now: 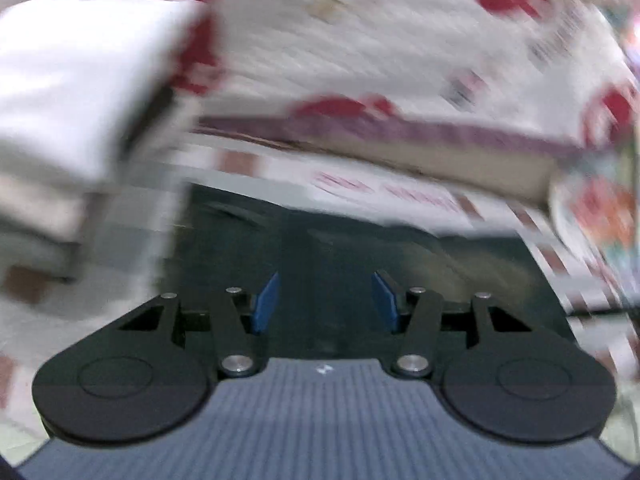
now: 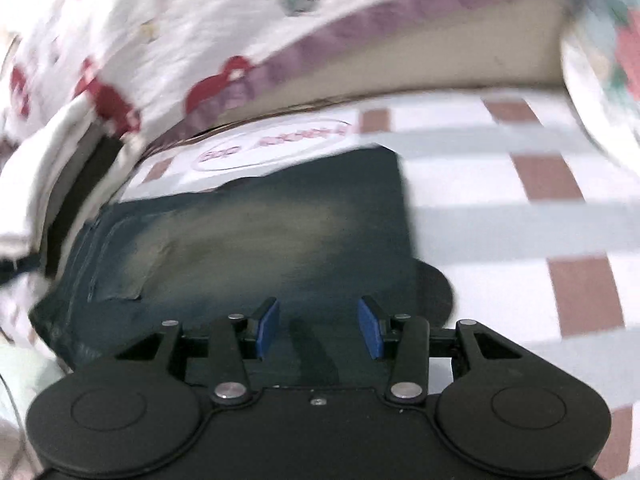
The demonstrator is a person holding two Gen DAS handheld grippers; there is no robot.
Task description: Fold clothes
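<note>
A folded pair of dark blue jeans (image 2: 260, 232) lies flat on a white sheet with brown and grey checks (image 2: 500, 208). My right gripper (image 2: 319, 304) hovers over the near edge of the jeans, open, with nothing between its blue pads (image 2: 267, 328). In the blurred left wrist view the same dark jeans (image 1: 360, 248) fill the space beyond my left gripper (image 1: 325, 280), which is also open and empty. A folded white garment (image 1: 72, 80) sits to the upper left, beside the jeans.
A white cover with red prints (image 2: 180, 20) hangs over a thick beige edge with purple trim (image 2: 420, 52) just behind the jeans. The white folded pile (image 2: 60, 152) borders the jeans on the left. A colourful printed cloth (image 1: 600, 208) is at the right.
</note>
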